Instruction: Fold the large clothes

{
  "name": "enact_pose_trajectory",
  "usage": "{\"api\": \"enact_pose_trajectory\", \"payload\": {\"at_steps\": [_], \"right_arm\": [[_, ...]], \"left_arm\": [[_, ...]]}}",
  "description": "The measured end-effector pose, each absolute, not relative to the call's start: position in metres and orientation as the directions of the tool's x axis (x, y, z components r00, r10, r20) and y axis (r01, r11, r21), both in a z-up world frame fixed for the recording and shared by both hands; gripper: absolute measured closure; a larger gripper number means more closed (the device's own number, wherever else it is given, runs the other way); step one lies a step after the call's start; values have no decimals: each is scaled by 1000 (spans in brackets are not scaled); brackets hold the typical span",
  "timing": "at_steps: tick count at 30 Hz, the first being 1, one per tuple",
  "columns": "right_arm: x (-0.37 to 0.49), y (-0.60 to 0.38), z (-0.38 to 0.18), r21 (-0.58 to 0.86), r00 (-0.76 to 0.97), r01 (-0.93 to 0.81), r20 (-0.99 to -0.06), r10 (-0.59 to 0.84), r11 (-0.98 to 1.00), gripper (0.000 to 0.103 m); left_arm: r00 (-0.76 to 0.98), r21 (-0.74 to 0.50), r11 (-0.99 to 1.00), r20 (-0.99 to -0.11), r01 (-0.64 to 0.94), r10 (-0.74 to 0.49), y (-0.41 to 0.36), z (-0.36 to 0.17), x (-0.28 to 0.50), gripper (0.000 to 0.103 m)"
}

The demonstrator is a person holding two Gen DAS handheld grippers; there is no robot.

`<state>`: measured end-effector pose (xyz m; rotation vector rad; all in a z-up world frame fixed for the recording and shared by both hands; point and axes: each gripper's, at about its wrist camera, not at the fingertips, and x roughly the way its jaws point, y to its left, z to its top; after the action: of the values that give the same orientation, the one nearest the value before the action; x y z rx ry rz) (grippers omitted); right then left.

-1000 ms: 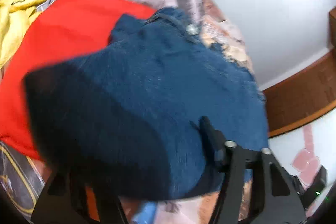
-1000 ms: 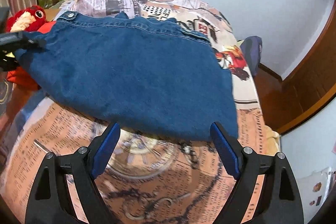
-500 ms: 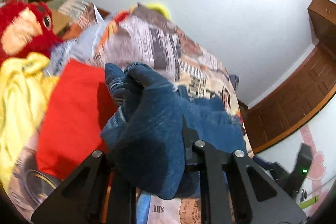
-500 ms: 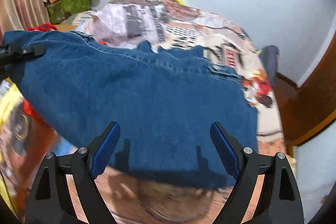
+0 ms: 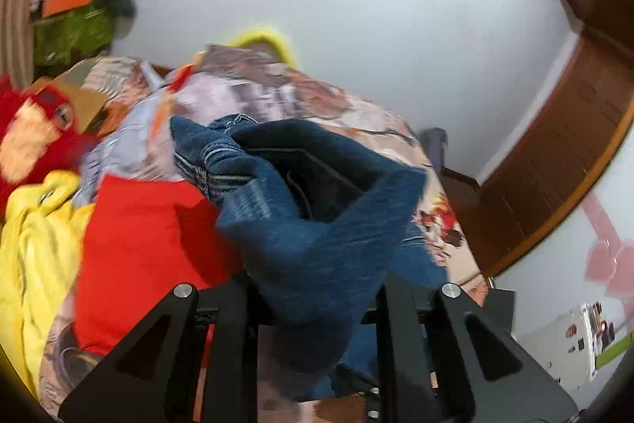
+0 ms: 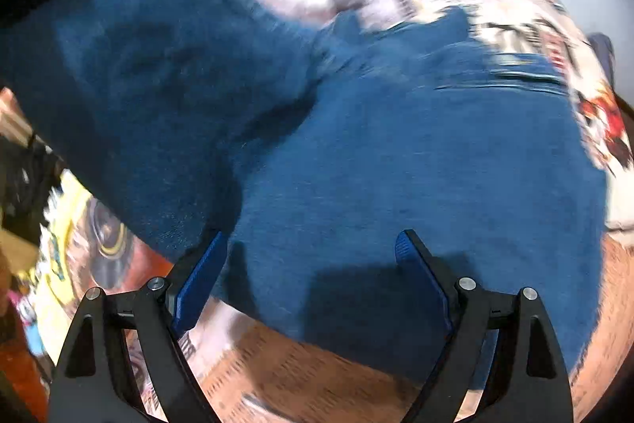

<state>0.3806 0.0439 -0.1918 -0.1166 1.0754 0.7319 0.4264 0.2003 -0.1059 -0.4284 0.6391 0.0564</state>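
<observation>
Left gripper (image 5: 317, 288) pinching bunched blue jeans (image 5: 317, 244); right gripper (image 6: 309, 276) spread wide over denim, gripping nothing.

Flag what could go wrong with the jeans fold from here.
1. The left gripper pinches a bunched wad of the jeans, not a flat edge, so the fold may land crooked or slip out.
2. The right gripper stands open over the denim, pinning nothing; the lower layer could drag.
3. The red garment lies close alongside and could get swept along.
</observation>
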Motion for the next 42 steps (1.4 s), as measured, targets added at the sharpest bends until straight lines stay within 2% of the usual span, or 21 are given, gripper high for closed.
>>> {"api": "enact_pose_trajectory", "payload": {"at_steps": [5,8,10,13,16,17,19,20,22,23,28,31,33,35,38,42], "right_arm": [[387,-47,-164,205,425,-474,-799,426,856,18],[379,-95,-156,136,508,-401,-790,344,906,18],[373,-117,-157,127,516,-384,-791,327,914,18],[367,-148,-163,94,511,-347,-815,272,933,18],[361,-171,-168,80,510,-308,-827,235,948,18],[358,-175,-167,88,508,-309,-826,243,947,18],[356,-180,-164,87,516,-309,-821,244,947,18],[356,-180,-160,79,528,-305,-816,237,949,18],[355,-180,-155,87,538,-305,-806,247,948,18],[354,-180,-152,100,541,-305,-800,259,947,18],[355,-164,-143,208,520,-341,-771,368,917,18],[358,-144,-138,225,511,-372,-760,402,900,18],[361,-129,-137,219,507,-394,-758,410,893,18],[364,-113,-140,221,494,-413,-761,421,884,18],[370,-93,-153,223,466,-418,-779,419,880,18],[379,-72,-174,213,423,-421,-814,398,882,18]], "left_arm": [[796,-302,952,-588,-55,-141,109,-101,465,87],[749,-299,953,-619,54,-237,52,-126,484,87],[650,-311,945,-698,105,-302,20,-162,497,87],[506,-309,944,-800,116,-324,0,-214,501,87],[506,-277,950,-804,143,-311,-7,-226,486,87],[515,-261,952,-801,157,-305,-7,-223,480,83],[499,-257,949,-807,183,-315,-8,-215,472,68],[484,-283,939,-805,194,-343,-4,-213,470,56],[464,-327,920,-795,213,-390,0,-203,459,45],[467,-332,917,-790,221,-398,-2,-196,454,45],[583,-263,944,-742,199,-330,21,-159,426,41],[658,-144,981,-727,133,-196,48,-147,414,31],[681,-60,995,-725,78,-97,66,-150,415,19],[685,-6,1000,-728,15,-14,86,-158,416,17],[640,-11,1000,-768,-29,10,114,-179,420,17],[550,-72,997,-834,-43,-36,132,-223,428,17]]}}
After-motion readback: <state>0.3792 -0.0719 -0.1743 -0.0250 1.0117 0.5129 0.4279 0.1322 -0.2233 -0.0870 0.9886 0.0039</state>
